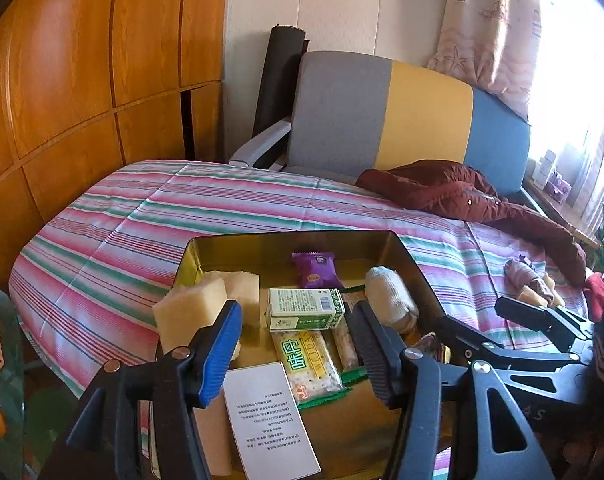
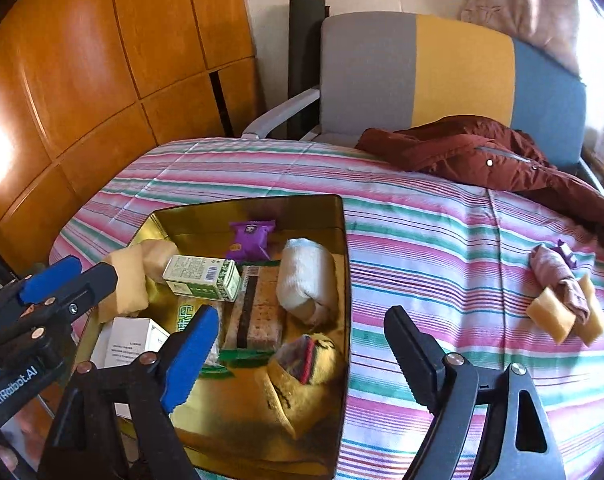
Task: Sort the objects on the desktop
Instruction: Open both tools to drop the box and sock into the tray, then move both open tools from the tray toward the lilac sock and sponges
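— So, where do my grippers stand?

— I see my left gripper [image 1: 297, 344] hanging over the gold tin [image 1: 285, 240] with its jaws spread and nothing between them. In the left wrist view, the gap frames the green-and-white box [image 1: 306, 308] and the green snack bar [image 1: 308, 364] lying in the tin below it. The white card [image 1: 269, 420] sits just under the blue finger [image 1: 219, 354], and a yellow sponge [image 1: 189, 312] shows just past that finger's tip.

— And the right one?

— My right gripper [image 2: 297, 356] is also wide apart and empty. Its blue finger [image 2: 189, 360] is over the tin's near side, beside the yellow sock [image 2: 297, 384]; the black finger [image 2: 416, 364] is over the striped cloth [image 2: 442, 240], outside the tin's right wall.

— What is left outside the tin?

— Out on the cloth, well to the right of those fingers, a mauve rolled cloth [image 2: 558, 284] lies across two sponge pieces [image 2: 550, 316]. Inside the tin I also make out a purple packet [image 2: 249, 240] at the back and a white rolled sock [image 2: 308, 276] by the right wall. A maroon jacket [image 2: 482, 152] lies at the far edge.
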The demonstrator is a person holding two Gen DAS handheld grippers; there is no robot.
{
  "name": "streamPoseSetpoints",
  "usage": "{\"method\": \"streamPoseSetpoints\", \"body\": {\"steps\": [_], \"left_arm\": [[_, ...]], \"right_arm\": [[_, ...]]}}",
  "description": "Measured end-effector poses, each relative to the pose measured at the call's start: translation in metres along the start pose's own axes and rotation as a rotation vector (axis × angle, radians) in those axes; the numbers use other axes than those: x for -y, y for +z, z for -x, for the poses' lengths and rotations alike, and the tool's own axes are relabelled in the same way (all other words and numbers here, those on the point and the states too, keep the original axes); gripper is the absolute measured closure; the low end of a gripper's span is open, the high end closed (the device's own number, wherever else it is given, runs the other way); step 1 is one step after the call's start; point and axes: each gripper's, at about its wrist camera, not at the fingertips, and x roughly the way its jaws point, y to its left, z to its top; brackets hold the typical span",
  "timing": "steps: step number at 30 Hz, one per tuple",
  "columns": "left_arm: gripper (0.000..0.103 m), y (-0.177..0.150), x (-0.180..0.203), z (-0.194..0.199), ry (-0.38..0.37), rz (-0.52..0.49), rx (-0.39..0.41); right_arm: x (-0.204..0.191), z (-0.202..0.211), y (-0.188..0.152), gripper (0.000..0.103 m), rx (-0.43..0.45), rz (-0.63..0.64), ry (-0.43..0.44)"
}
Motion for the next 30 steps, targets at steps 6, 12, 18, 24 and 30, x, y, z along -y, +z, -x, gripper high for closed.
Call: {"method": "streamPoseSetpoints", "body": {"steps": [6, 12, 18, 24, 30], "left_arm": [[0.045, -0.004, 0.010, -0.002, -0.005, -0.022, -0.014], [0.045, -0.007, 0.022, -0.002, -0.020, -0.046, -0.021], [0.045, -0.008, 0.036, -0.001, -0.043, -0.069, -0.027], [0.044, -0.008, 0.050, 0.001, -0.070, -0.096, -0.024], [0.043, -0.005, 0.069, 0.003, -0.103, -0.137, -0.023]], "right_arm": [[0.006, 0.007, -0.006, 0.012, 0.017, -0.008, -0.036], [0.017, 0.017, -0.011, 0.001, 0.038, -0.016, -0.080], [0.032, 0.023, -0.016, 0.001, 0.048, -0.019, -0.123], [0.049, 0.026, -0.018, 0.001, 0.048, -0.051, -0.138], [0.074, 0.034, -0.018, 0.001, 0.057, -0.062, -0.180]]}}
